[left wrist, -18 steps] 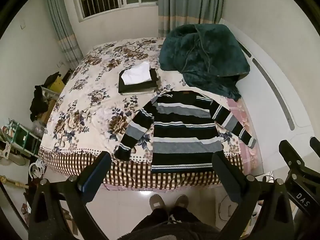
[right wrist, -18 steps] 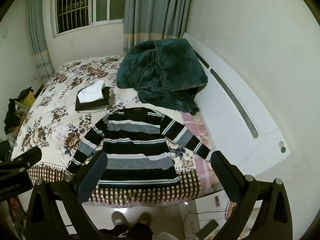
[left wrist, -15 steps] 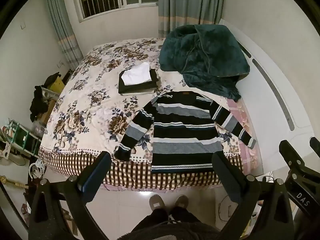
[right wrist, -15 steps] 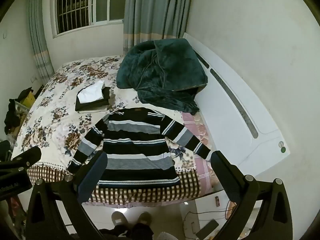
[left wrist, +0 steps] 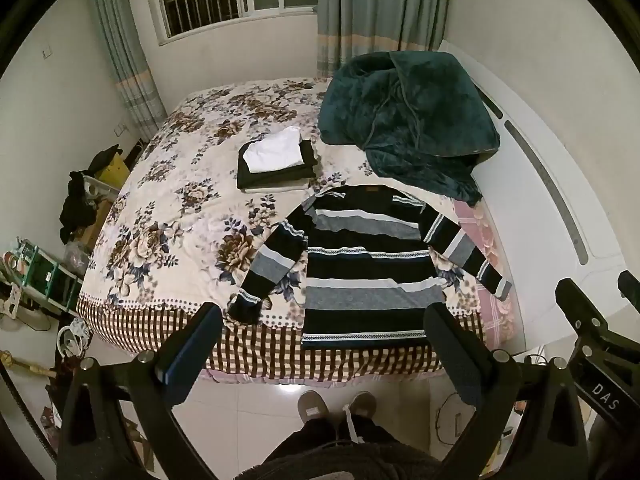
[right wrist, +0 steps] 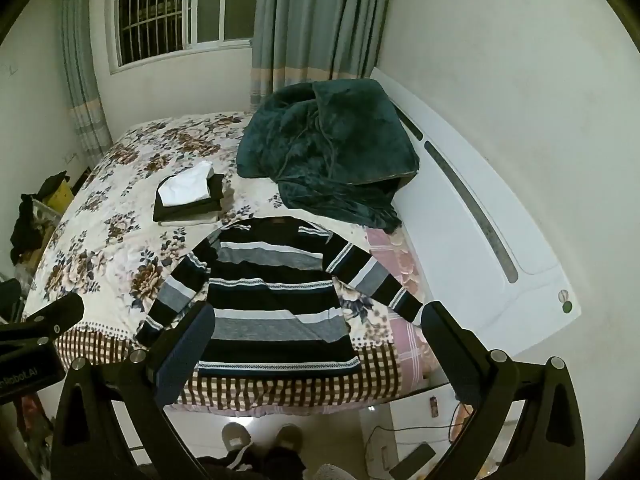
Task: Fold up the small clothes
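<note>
My striped sweater (left wrist: 370, 272) lies flat, face up, on the near edge of the bed (left wrist: 168, 216), its hem toward me over the checked border. Black, grey and white bands run across it. Both sleeves are spread outward and angle down toward me, the left one ending near the border. Beyond it to the left sits a folded stack (left wrist: 276, 162) of dark and white clothes, and to the far right a heaped teal blanket (left wrist: 404, 128). I hold my left gripper (left wrist: 324, 352) and my right gripper (right wrist: 318, 350) above the floor short of the bed, both with fingers spread wide and gripping nothing.
</note>
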A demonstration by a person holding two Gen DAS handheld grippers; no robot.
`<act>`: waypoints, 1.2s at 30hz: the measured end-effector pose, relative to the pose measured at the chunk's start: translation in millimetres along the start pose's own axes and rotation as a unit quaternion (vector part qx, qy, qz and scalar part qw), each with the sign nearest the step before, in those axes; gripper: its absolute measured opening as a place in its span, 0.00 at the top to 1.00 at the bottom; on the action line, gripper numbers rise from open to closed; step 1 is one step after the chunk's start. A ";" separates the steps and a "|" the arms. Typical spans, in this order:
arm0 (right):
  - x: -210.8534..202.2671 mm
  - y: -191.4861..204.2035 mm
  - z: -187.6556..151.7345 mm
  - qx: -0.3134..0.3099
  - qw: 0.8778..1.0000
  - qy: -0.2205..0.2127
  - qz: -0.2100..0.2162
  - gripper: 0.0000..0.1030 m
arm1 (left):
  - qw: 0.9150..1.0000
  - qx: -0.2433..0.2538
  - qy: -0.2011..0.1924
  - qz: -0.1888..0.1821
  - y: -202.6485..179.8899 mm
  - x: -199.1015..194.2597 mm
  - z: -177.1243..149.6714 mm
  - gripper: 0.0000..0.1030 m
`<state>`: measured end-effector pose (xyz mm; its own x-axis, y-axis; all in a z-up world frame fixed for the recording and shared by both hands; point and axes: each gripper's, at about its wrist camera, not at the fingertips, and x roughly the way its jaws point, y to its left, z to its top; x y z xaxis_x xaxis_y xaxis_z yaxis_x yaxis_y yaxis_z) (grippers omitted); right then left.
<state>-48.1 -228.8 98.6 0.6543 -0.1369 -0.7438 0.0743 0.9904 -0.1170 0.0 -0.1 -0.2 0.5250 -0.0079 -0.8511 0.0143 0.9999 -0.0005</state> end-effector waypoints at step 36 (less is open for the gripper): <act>-3.6 3.0 30.6 0.000 1.000 -0.004 0.006 0.00 | 1.000 0.000 -0.011 -0.002 -0.9 -7.6 32.9 0.00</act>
<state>-27.2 -224.7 121.0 0.6607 -0.1257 -0.7400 0.0674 0.9918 -0.1083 23.9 -1.3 23.6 0.5432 -0.0116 -0.8395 0.0165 0.9999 -0.0032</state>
